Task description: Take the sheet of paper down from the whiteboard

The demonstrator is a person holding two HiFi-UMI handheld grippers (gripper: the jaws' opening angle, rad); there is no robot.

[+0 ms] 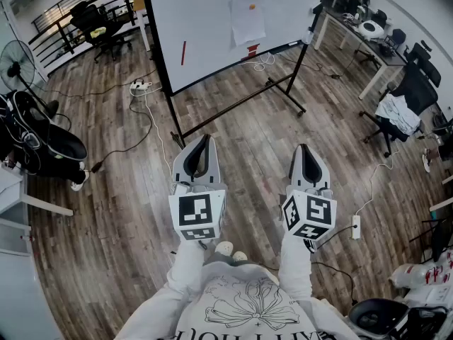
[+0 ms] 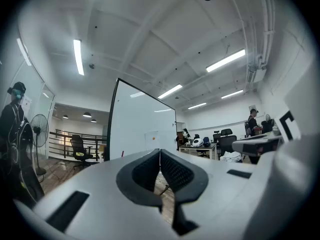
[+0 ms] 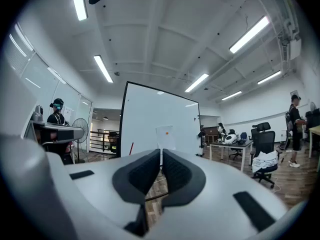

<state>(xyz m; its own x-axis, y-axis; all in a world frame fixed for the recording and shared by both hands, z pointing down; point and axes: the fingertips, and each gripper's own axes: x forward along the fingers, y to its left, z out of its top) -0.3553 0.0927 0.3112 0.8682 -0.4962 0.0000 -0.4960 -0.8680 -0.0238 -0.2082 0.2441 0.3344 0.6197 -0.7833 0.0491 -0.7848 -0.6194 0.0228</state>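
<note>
A white sheet of paper (image 1: 248, 18) hangs on the whiteboard (image 1: 212, 34), pinned near its top by a small orange magnet (image 1: 252, 7). The sheet also shows far off in the right gripper view as the sheet (image 3: 165, 137) and faintly in the left gripper view as the sheet (image 2: 151, 139). My left gripper (image 1: 208, 139) and right gripper (image 1: 303, 147) are held level side by side, well short of the board. Both are shut with nothing between their jaws: left gripper (image 2: 159, 151), right gripper (image 3: 161, 151).
The whiteboard stands on a black wheeled frame (image 1: 241, 105) over a wood floor with cables (image 1: 152, 122) and a power strip (image 1: 139, 86). A fan (image 1: 18, 61) stands at left. Desks (image 1: 354, 30) and office chairs (image 1: 414, 91) are at right. People stand in the background (image 3: 295, 129).
</note>
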